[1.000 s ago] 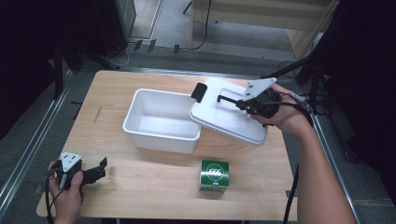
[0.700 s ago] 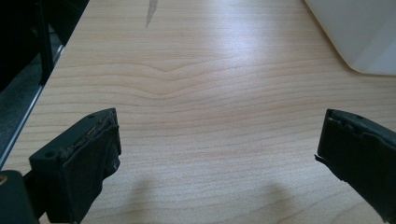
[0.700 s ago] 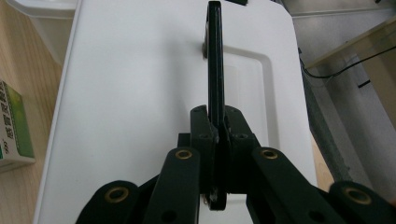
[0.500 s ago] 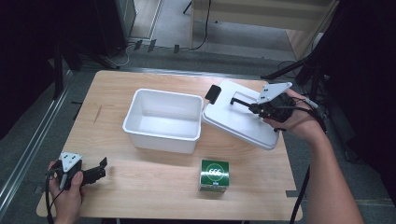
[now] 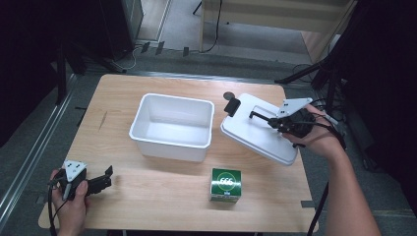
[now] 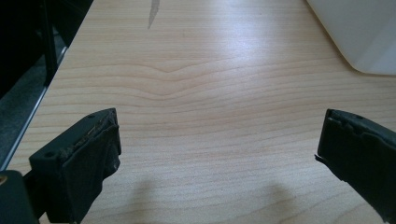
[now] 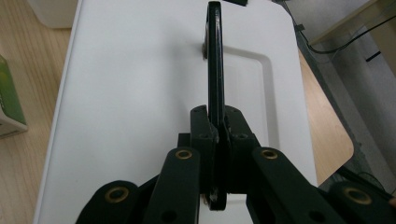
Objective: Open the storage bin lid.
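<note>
Resting at the table's near-left corner, the left gripper has its 2 jaws wide apart w/ nothing between them. Mid-table sits the white bin, green box in front of it. At right, the right gripper is clamped on the black handle of the white lid, held tilted just beside the bin.

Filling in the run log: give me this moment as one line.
right gripper: shut on lid handle | lid: tilted, beside bin | left gripper: open, idle | green box: untouched
</note>
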